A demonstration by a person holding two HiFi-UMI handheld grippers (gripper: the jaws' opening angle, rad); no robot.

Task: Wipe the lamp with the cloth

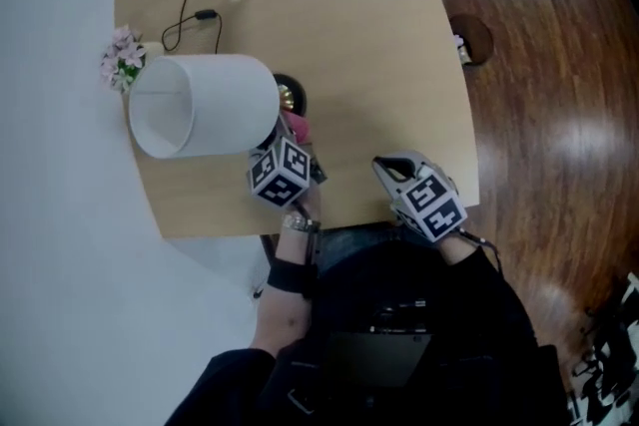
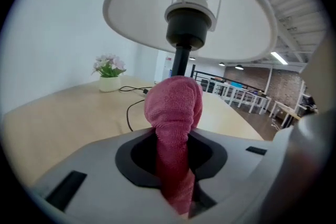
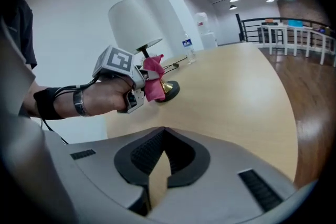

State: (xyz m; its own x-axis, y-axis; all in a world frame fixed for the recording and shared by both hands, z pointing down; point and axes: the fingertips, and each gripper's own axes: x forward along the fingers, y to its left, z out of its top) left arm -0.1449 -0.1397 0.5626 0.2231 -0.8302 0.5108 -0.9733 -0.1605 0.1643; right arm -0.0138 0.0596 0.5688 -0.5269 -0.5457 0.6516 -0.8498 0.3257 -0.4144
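I'm pinching the pink cloth (image 2: pixel 173 107) in my left gripper (image 2: pixel 176 176) beside the lamp (image 2: pixel 185 34), under its shade — guessing wiping's barely starting — and my right gripper (image 3: pixel 157 168) is idling shut, empty.

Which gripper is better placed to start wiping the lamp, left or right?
Left. The left gripper has its jaws clamped on the pink cloth, right by the lamp stem. The right gripper is shut, empty, near the table edge.

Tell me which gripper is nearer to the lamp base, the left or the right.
Left. The left gripper, holding the pink cloth, is close beside the lamp base, under the shade. The right gripper, shut and empty, is farther away, near the table's front edge.
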